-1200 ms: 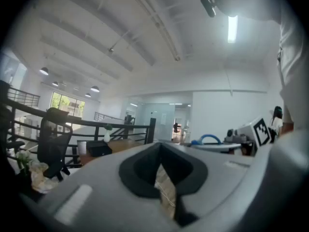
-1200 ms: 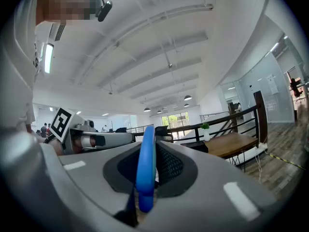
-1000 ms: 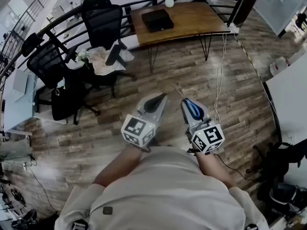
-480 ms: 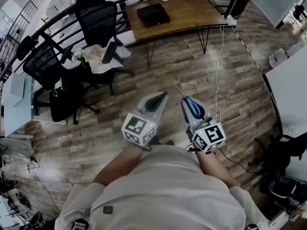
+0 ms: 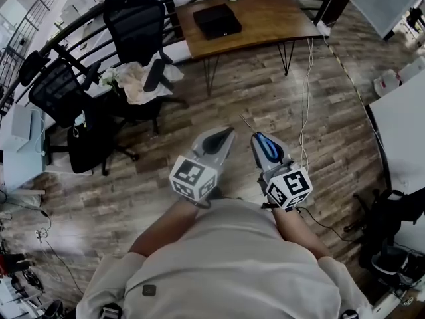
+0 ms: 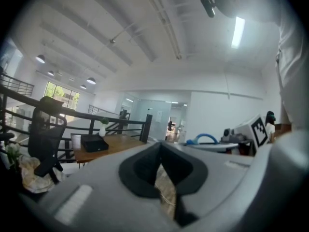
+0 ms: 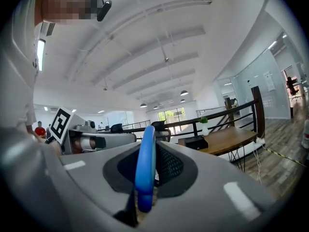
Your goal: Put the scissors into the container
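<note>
- The office chairs [image 5: 136,28] to the left of the wooden table [image 5: 265,22] sat at almost the same spot in the head view as a second before. The room had slid only slightly across that view, so the person had hardly closed on the table.
- The left gripper [image 5: 222,137], on the near side of the table and well apart from it, had kept its place in front of the person's torso. Its jaws were together with nothing between them.
- The black box [image 5: 217,20] on the table's left half lay untouched. It may have been the container, though no view showed an opening in it.
- The right gripper [image 5: 257,141], just beside the left one and equally far short of the table, had stayed clamped on the blue-handled scissors [image 5: 267,149]. Their blades stuck out past the jaw tips toward the table.
- Judged from this, the scissors were secured and being carried. The approach to the table and the drop into the container were still to be done.
</note>
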Tool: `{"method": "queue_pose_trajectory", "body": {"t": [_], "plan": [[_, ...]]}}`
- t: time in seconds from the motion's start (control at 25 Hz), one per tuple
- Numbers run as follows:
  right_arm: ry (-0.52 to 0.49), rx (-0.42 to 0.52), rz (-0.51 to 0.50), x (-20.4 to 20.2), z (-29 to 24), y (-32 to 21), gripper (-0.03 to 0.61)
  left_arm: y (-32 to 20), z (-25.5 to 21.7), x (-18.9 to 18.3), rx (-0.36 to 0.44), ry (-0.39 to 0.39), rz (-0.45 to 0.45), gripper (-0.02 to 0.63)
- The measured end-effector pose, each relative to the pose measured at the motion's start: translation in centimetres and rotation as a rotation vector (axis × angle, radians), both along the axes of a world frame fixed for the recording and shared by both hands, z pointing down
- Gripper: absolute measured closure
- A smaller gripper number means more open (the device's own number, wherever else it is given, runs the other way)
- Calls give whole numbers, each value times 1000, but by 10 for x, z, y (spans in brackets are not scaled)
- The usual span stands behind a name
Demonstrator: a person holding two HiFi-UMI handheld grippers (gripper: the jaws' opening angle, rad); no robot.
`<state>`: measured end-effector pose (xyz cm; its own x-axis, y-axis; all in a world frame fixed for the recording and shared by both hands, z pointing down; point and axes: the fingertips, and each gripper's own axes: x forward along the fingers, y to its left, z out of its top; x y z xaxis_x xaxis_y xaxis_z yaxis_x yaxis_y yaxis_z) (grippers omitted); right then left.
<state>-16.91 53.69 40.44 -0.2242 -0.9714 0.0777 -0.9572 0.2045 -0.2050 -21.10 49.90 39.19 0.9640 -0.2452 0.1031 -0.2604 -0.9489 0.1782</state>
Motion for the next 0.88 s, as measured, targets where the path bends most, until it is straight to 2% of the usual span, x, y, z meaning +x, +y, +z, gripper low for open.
{"method": "queue_pose_trajectory", "body": {"t": [0.2,0.36,0.56,0.88], "plan": [[-5,-1,3,-22,-14,-67,529,-73,-26,-24,99,-16,-4,611],[15,25,-1,-44,-31,-110,529,-115,-44,-42,123,0,-1,611],[15,30,5,-66,-30,-142,529,-133,-38,-55,122,-6,54,611],[36,32,-14,-77,-31,-182,529,-173,-31,-68,88,-2,38,611]]}}
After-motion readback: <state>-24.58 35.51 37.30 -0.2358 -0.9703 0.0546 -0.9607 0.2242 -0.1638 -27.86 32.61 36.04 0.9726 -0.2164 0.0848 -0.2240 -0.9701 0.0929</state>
